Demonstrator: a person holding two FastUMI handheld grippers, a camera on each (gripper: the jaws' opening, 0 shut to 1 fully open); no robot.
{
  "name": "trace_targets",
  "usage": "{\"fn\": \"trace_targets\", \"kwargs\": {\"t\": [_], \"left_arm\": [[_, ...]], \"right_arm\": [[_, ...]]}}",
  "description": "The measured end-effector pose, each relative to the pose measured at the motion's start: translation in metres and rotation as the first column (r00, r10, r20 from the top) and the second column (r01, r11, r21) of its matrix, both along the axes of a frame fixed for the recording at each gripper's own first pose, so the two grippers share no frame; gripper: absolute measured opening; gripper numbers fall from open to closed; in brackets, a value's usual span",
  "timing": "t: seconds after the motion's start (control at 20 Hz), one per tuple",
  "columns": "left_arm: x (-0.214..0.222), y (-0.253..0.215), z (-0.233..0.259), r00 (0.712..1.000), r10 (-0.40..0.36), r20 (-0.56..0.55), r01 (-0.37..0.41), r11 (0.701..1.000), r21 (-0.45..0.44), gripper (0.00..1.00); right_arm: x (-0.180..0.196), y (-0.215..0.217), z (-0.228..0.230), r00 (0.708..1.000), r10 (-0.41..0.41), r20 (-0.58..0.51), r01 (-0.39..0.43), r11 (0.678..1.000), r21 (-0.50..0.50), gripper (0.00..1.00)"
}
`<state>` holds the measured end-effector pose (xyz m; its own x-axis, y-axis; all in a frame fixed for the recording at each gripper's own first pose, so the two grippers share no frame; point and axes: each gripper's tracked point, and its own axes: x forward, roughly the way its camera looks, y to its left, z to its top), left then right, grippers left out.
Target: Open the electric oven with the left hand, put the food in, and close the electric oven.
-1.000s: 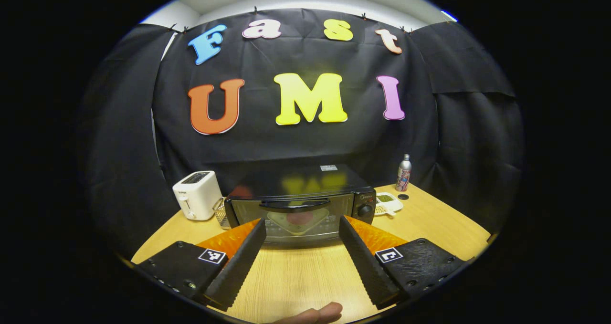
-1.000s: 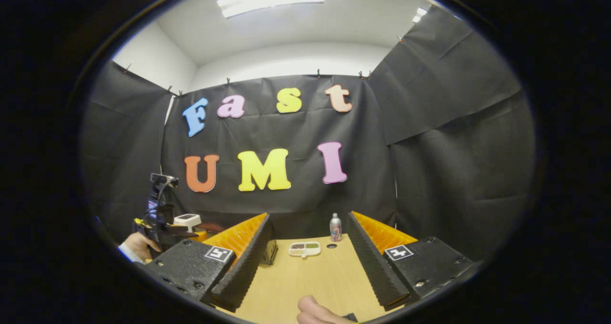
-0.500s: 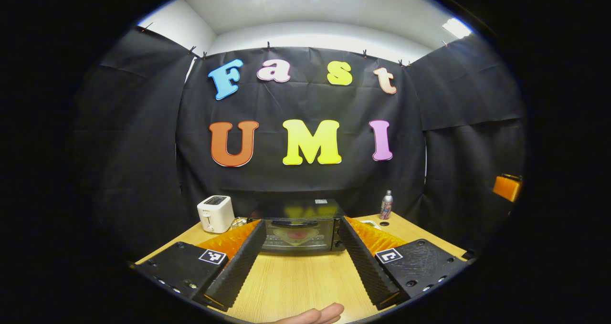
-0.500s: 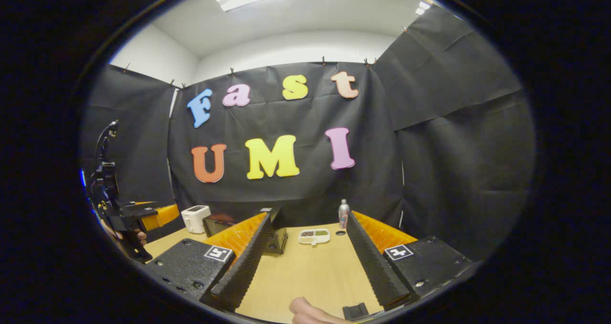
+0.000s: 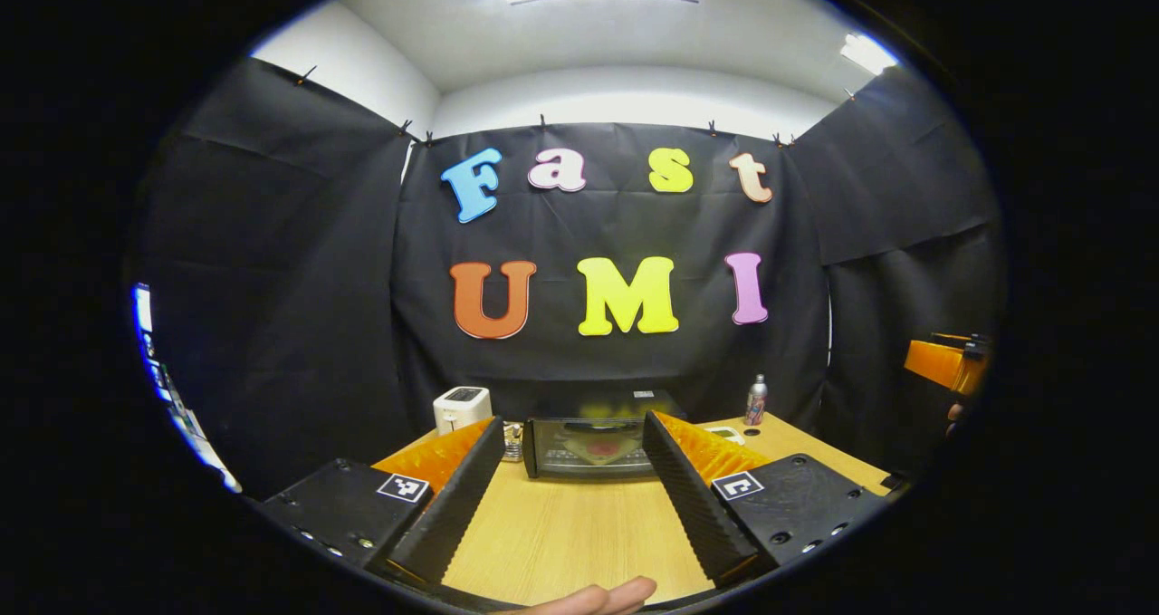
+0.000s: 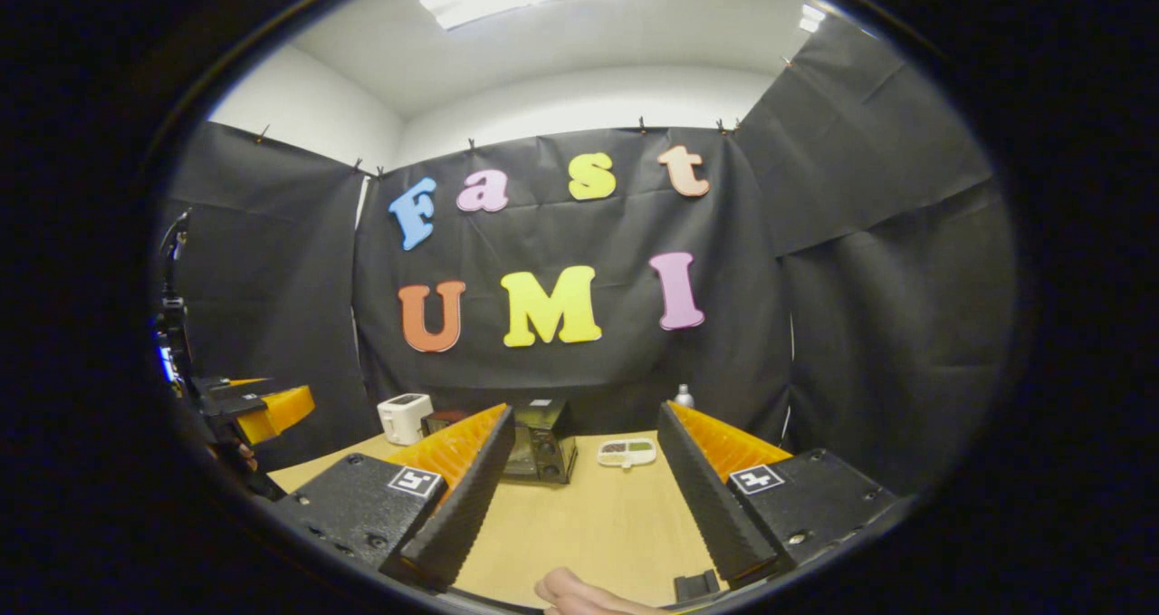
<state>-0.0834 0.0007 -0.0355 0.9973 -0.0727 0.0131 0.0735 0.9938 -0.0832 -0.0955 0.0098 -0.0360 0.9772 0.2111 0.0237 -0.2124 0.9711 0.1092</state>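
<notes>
Since the electric oven (image 5: 593, 447) sits shut at lower centre of the left gripper view, something reddish dim behind its glass, the task looks finished or nearly so; left gripper (image 5: 572, 488) spread, holding nothing, oven well beyond its fingers; in the right gripper view, lower middle, right gripper (image 6: 584, 497) likewise spread; a divided dish (image 6: 627, 453) right of the oven holds dark and green portions.

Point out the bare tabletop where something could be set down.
Bare wood table runs from the electric oven to the near edge, and right of the divided dish. The back is crowded: toaster, oven, dish, bottle.
</notes>
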Motion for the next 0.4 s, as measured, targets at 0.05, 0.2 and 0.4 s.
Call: {"fn": "trace_targets", "kwargs": {"t": [0.05, 0.2, 0.4], "left_arm": [[-0.004, 0.0, -0.004, 1.0, -0.014, -0.003, 0.014, 1.0, -0.007, 0.97], [-0.01, 0.011, -0.012, 1.0, -0.003, -0.013, 0.003, 1.0, 0.006, 0.98], [-0.012, 0.021, -0.009, 1.0, 0.019, -0.003, -0.019, 1.0, 0.003, 0.89]], "right_arm": [[-0.004, 0.004, 0.003, 1.0, 0.012, 0.009, -0.012, 1.0, -0.006, 0.96], [-0.01, 0.004, 0.01, 0.998, 0.019, 0.054, -0.018, 1.0, -0.007, 0.96], [-0.014, 0.005, 0.013, 0.996, 0.024, 0.086, -0.023, 1.0, -0.006, 1.0]]}}
